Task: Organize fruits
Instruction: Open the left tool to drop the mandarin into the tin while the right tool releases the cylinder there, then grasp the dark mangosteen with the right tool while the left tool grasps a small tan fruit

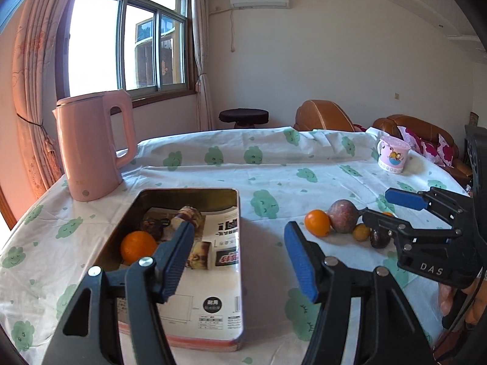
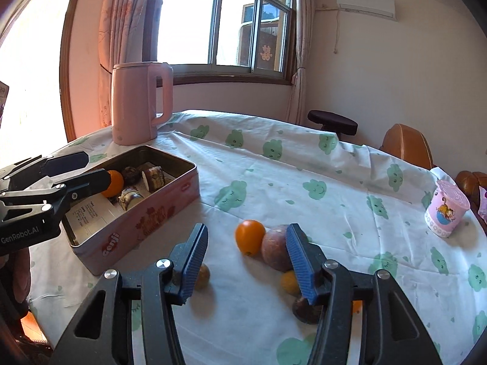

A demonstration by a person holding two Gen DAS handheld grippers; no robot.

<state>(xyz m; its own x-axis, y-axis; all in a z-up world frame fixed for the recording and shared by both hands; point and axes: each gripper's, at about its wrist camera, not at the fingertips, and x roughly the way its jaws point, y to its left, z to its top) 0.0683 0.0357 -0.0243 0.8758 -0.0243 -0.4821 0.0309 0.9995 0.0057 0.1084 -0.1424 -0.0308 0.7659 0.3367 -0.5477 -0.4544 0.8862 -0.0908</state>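
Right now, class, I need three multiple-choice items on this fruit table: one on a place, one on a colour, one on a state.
1. Where is the kettle?
A. behind the tin
B. on the stool
C. beside the cup

2. What colour is the kettle?
A. green
B. pink
C. black

3. How is the right claw?
A. shut on an orange
B. open, holding nothing
C. shut on the cup

Answers:
1 A, it stands past the tin.
2 B, its body is pink.
3 B, the fingers stand apart with nothing between them.
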